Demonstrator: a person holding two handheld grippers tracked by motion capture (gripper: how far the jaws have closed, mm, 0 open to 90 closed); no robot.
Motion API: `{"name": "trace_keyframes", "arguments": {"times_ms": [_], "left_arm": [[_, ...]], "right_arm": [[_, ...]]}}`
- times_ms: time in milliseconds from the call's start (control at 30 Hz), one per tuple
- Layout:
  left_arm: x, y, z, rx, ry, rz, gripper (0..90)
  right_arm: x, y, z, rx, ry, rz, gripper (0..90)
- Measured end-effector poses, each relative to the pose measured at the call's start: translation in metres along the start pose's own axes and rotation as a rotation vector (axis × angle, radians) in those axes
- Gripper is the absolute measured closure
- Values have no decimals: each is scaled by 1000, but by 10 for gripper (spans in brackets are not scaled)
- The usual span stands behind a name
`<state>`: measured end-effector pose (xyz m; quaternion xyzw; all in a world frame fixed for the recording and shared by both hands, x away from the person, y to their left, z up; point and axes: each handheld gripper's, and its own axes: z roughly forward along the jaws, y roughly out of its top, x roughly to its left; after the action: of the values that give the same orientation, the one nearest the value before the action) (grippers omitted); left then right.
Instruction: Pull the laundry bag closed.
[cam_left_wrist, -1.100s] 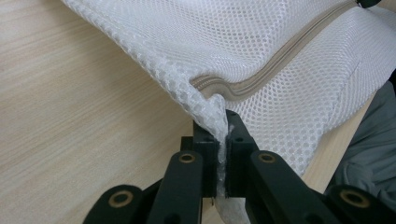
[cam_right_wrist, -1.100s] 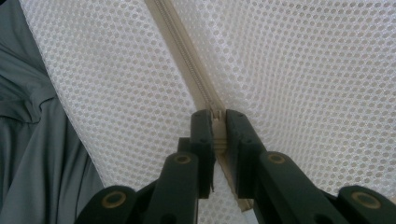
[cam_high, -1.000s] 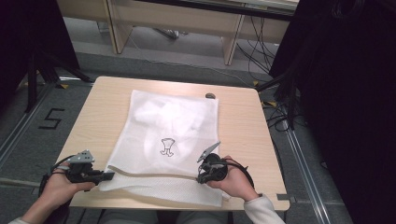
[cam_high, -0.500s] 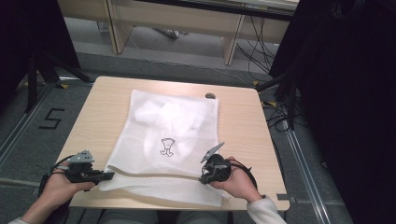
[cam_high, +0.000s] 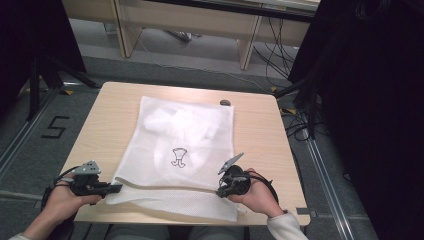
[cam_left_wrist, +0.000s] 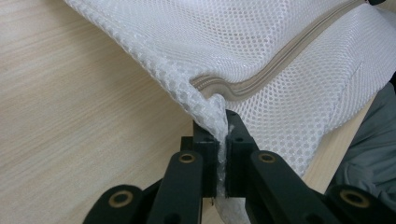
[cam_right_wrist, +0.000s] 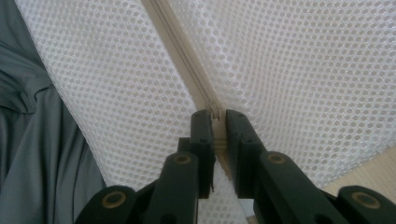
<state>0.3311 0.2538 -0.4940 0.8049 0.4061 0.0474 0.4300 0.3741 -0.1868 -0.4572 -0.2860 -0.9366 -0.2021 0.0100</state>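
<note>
Mesh bag (cam_high: 180, 150): white, zippered, lying flat on the table (cam_high: 110, 115), its near edge reaching the table's front edge. A small black printed figure (cam_high: 178, 157) sits near its middle. Something white shows faintly through the mesh in the far half.

Zip (cam_high: 165, 185): beige, running across the bag near the front edge, from the left corner toward the right.

Left tool (cam_left_wrist: 222, 122): at the bag's front left corner, clenched on a bunched fold of mesh right where the zip ends; the mesh is squeezed between the jaws and lifted slightly off the table.

Right tool (cam_right_wrist: 216, 116): at the zip's right part, near the bag's front right corner, clenched on the zip line, with the slider (cam_right_wrist: 215, 112) just at the jaw tips.

Small dark object (cam_high: 225, 103): on the table just beyond the bag's far right corner.

Floor marking "5" (cam_high: 54, 128): left of the table.
</note>
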Motion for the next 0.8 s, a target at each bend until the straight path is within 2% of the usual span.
{"name": "trace_keyframes", "arguments": {"times_ms": [333, 433, 467, 800], "left_arm": [[1, 1, -2, 19, -1, 2, 854], [1, 0, -1, 4, 4, -2, 854], [1, 0, -1, 0, 3, -1, 854], [1, 0, -1, -5, 3, 0, 854]], "right_arm": [[-4, -6, -3, -7, -6, 5, 825], [-5, -8, -5, 0, -1, 16, 825], [-6, -9, -4, -7, -3, 4, 824], [-9, -15, -7, -5, -7, 20, 824]]}}
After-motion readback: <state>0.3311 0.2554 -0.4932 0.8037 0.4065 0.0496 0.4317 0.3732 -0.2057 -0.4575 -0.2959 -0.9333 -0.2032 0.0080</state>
